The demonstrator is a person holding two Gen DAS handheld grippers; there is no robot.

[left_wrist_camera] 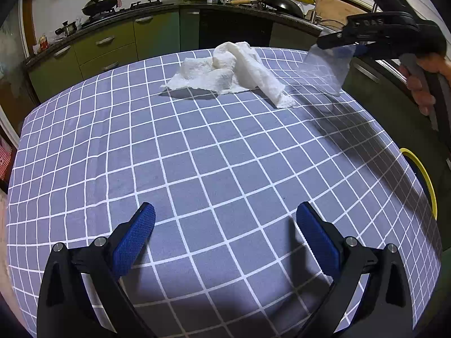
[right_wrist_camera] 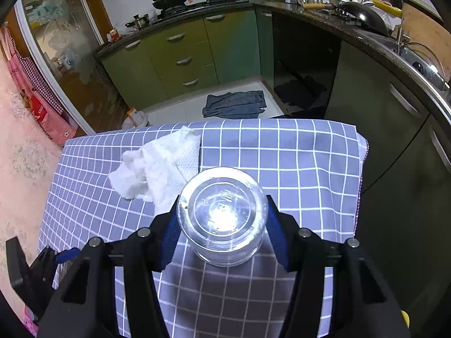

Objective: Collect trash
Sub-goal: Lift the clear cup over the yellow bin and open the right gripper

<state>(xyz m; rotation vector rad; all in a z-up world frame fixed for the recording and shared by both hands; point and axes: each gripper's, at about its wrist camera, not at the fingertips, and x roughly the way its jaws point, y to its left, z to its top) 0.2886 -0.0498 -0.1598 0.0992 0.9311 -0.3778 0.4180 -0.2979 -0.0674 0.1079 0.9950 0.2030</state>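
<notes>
A clear, round plastic cup [right_wrist_camera: 222, 217], glare on its base, is clamped bottom-outward in the right tool [right_wrist_camera: 222, 226] above the checked worktop [right_wrist_camera: 296, 163], beside crumpled white paper towels [right_wrist_camera: 157, 169], while the left tool [left_wrist_camera: 225, 233] gapes empty.

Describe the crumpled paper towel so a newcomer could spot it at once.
Find the table with the blue-and-white checked tablecloth in the kitchen. Toward its far edge, nearest the green cabinets, lies the crumpled paper towel. It is the only white, opaque thing lying on the cloth; the clear plastic cup is held in the right gripper.
</notes>
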